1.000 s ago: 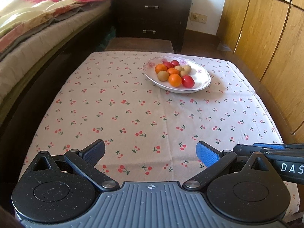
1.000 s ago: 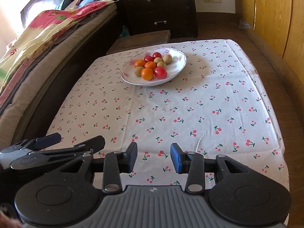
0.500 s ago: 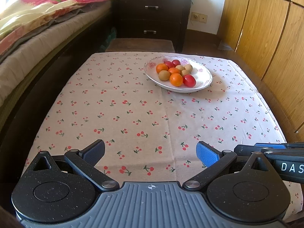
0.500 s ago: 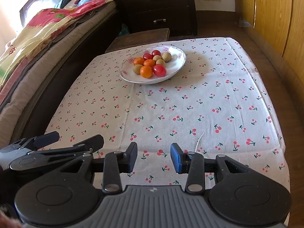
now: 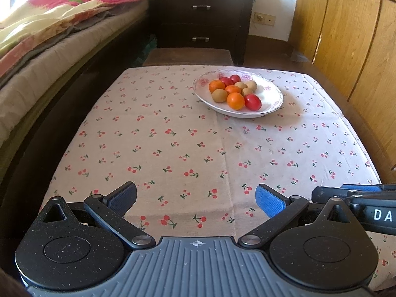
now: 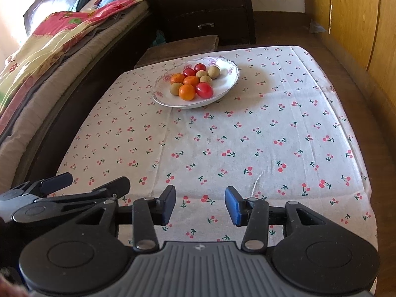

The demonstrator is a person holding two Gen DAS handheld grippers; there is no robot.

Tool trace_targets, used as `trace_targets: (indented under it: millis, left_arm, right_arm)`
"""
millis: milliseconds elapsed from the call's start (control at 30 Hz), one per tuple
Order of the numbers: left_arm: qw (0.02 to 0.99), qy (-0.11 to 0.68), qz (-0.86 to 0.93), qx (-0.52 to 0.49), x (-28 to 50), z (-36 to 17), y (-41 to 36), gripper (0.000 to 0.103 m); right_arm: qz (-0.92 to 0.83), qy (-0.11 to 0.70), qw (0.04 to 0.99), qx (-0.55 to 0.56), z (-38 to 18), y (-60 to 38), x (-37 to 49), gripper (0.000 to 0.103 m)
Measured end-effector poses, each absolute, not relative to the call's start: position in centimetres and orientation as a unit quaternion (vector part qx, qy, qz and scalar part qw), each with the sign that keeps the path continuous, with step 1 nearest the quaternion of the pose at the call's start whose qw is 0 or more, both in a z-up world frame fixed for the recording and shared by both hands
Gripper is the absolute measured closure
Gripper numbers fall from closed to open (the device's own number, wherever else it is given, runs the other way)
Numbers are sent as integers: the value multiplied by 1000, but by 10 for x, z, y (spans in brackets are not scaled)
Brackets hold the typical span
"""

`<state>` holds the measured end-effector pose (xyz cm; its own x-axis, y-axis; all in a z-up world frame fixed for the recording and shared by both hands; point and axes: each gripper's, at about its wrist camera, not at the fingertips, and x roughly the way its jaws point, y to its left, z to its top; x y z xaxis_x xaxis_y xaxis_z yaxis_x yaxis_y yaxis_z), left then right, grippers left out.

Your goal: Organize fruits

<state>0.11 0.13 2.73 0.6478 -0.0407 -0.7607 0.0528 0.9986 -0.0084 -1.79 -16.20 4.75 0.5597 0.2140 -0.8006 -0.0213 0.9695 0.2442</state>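
Note:
A white flowered plate point(image 5: 272, 96) point(image 6: 227, 79) stands at the far side of the table, holding several fruits: oranges point(image 5: 235, 100) point(image 6: 187, 92), red fruits point(image 5: 252, 102) point(image 6: 204, 90) and tan round fruits point(image 5: 219, 95) point(image 6: 213, 72). My left gripper point(image 5: 196, 198) is open wide and empty over the near table edge. My right gripper point(image 6: 200, 204) is open and empty, also at the near edge. The right gripper shows at the right of the left wrist view point(image 5: 358, 193); the left gripper shows at the left of the right wrist view point(image 6: 84, 184).
The table carries a cherry-print cloth point(image 5: 173, 148) point(image 6: 247, 136). A bed with a blanket point(image 5: 49, 32) point(image 6: 54, 49) runs along the left. A dark drawer chest point(image 5: 203, 19) and low stool point(image 5: 188, 57) stand behind. Wooden cupboard doors point(image 5: 351, 37) line the right.
Both grippers have eased forward slightly toward the plate, which sits a little nearer in both views. Both stay open and empty.

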Motion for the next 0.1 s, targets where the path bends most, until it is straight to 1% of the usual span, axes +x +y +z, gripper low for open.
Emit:
trace_targets:
  millis: [100]
  left_arm:
    - [905,425,-23,1,2,26,2,0]
  right_arm:
    - [67,464,877,104,48,-162,-18,57]
